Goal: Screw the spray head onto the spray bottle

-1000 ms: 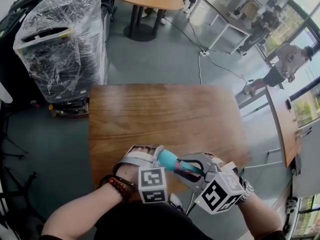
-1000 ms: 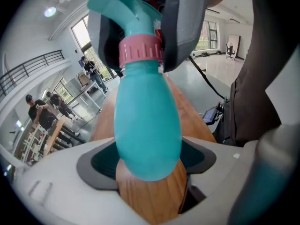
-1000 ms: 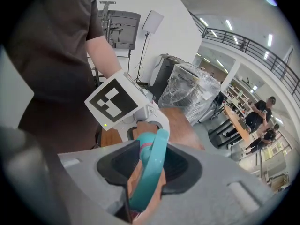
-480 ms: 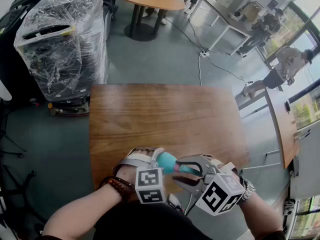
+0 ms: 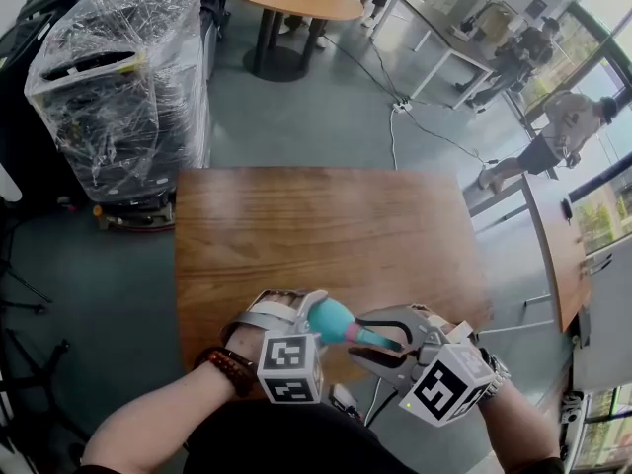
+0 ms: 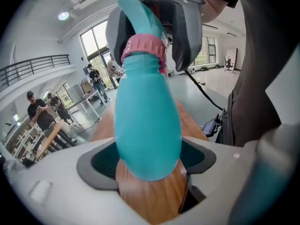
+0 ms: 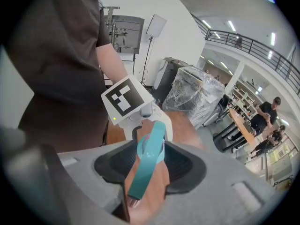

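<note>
Teal plastic spray bottle [image 5: 331,319], clamped in the left tool [image 5: 316,312] above the 6 o'clock edge of the wooden table [image 5: 326,225], points its teal spray head [image 5: 382,338] toward 4 o'clock, between the just-loosened, parted jaws of the right tool [image 5: 358,338].

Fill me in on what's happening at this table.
A person is working over the near edge of a wooden table with a gripper in each hand. The left gripper is clamped on the body of a teal spray bottle. The spray head sits at the bottle's pink collar, between the jaws of the right gripper, which have just been opening and stand loose around it. How far it is screwed on cannot be told.
</note>
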